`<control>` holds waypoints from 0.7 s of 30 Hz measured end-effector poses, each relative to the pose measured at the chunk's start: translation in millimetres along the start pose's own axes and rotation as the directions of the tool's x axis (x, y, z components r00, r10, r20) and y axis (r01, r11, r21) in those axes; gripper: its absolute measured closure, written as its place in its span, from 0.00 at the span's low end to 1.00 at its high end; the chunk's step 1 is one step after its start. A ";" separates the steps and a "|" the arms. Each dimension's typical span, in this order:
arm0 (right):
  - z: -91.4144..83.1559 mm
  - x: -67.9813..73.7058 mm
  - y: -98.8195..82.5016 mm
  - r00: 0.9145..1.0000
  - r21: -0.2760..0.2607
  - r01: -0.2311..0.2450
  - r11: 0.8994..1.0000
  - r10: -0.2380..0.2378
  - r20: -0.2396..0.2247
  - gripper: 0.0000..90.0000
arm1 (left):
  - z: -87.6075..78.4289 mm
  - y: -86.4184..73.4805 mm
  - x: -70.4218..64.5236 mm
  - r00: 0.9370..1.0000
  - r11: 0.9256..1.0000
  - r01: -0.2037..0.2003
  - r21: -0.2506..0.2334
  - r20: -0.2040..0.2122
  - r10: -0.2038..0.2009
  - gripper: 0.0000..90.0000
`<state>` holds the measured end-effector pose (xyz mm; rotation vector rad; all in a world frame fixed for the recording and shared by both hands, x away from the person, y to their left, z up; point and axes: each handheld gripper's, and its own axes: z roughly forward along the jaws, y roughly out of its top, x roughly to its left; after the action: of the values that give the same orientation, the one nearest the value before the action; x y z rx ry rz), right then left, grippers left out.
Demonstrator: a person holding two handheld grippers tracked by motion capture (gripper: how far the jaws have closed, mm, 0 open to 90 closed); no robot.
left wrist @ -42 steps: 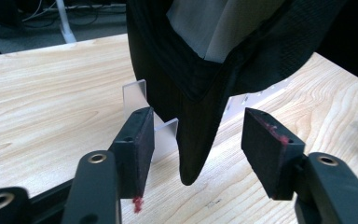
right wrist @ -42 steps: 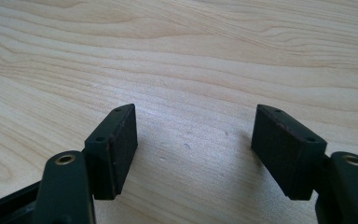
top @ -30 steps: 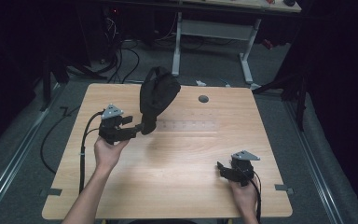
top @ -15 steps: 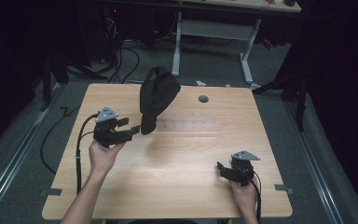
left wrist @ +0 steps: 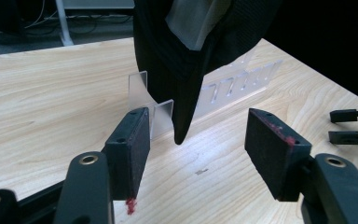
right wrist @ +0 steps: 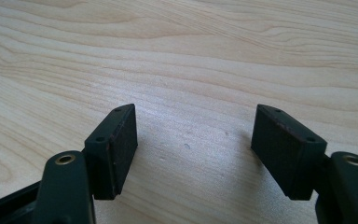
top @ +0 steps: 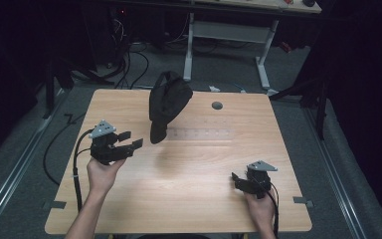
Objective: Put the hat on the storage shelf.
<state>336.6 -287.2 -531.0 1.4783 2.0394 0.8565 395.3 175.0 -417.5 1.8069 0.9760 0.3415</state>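
Note:
A black cap hangs upright at the far middle of the wooden table, its brim tip pointing down beside a clear acrylic stand. My left gripper hovers to the left of the cap, open, with nothing between its fingers. In the left gripper view the cap and the clear stand lie just beyond the gripper's spread jaws. My right gripper rests open near the front right corner. In the right gripper view the gripper has bare wood between its jaws.
A grey round grommet sits in the tabletop at the far right of the cap. The left gripper's cable loops off the table's left edge. White desk legs stand beyond the far edge.
My left gripper has drawn back to the left and a little nearer, away from the cap's brim. The cap and the right gripper have stayed put.

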 end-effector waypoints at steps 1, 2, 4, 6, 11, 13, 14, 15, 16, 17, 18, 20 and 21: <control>0.0 0.0 0.0 1.000 0.000 0.000 1.000 0.000 0.000 0.35 | -1.1 -0.9 -0.2 1.000 1.000 0.000 -0.001 -0.001 0.000 0.45; 0.1 -0.1 0.0 1.000 -0.001 0.001 1.000 -0.001 0.001 0.35 | -2.1 -1.7 -0.3 1.000 1.000 0.000 -0.002 0.001 0.000 0.45; 0.0 0.0 0.0 1.000 0.000 0.000 1.000 0.000 0.000 0.35 | -3.8 -3.5 -0.6 1.000 1.000 0.003 -0.001 0.006 -0.003 0.45; 0.0 0.0 0.0 1.000 0.000 0.000 1.000 0.000 0.000 0.35 | -5.4 -5.1 -0.9 1.000 1.000 0.006 0.000 0.008 -0.006 0.45; 0.0 0.1 0.0 1.000 0.000 -0.001 1.000 0.001 0.000 0.35 | -8.2 -8.3 -2.2 1.000 1.000 0.009 -0.004 0.010 -0.009 0.45; 0.1 -0.1 0.0 1.000 -0.001 0.001 1.000 -0.001 0.000 0.35 | -9.0 -9.3 -2.5 1.000 1.000 0.010 -0.001 0.011 -0.010 0.45; 0.0 0.0 0.0 1.000 -0.001 0.001 1.000 -0.001 0.000 0.35 | -9.3 -9.8 -2.8 1.000 1.000 0.011 0.000 0.012 -0.011 0.45; 0.0 -0.1 0.0 1.000 -0.001 0.001 1.000 -0.001 0.001 0.35 | -9.4 -10.4 -3.2 1.000 1.000 0.012 0.000 0.014 -0.012 0.45; 0.0 -0.1 0.0 1.000 -0.001 0.001 1.000 -0.001 0.001 0.35 | -9.4 -11.1 -3.6 1.000 1.000 0.014 -0.001 0.015 -0.014 0.45; 0.0 0.0 0.0 1.000 0.000 0.000 1.000 0.000 0.000 0.35 | -9.5 -11.9 -4.0 1.000 1.000 0.014 0.001 0.018 -0.014 0.45; 0.0 0.0 0.0 1.000 0.000 0.000 1.000 0.000 0.000 0.35 | -9.5 -11.9 -4.0 1.000 1.000 0.014 0.001 0.018 -0.014 0.45; 0.0 0.0 0.0 1.000 0.000 0.000 1.000 0.000 0.000 0.35 | -9.2 -14.9 -5.6 1.000 1.000 0.015 0.007 0.022 -0.015 0.45; 0.0 0.0 0.0 1.000 0.000 0.000 1.000 0.000 0.000 0.35 | -9.0 -15.9 -6.2 1.000 1.000 0.015 0.010 0.023 -0.015 0.45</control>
<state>336.5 -287.1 -531.0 1.4783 2.0389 0.8564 378.5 178.7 -426.1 1.8075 0.9761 0.3065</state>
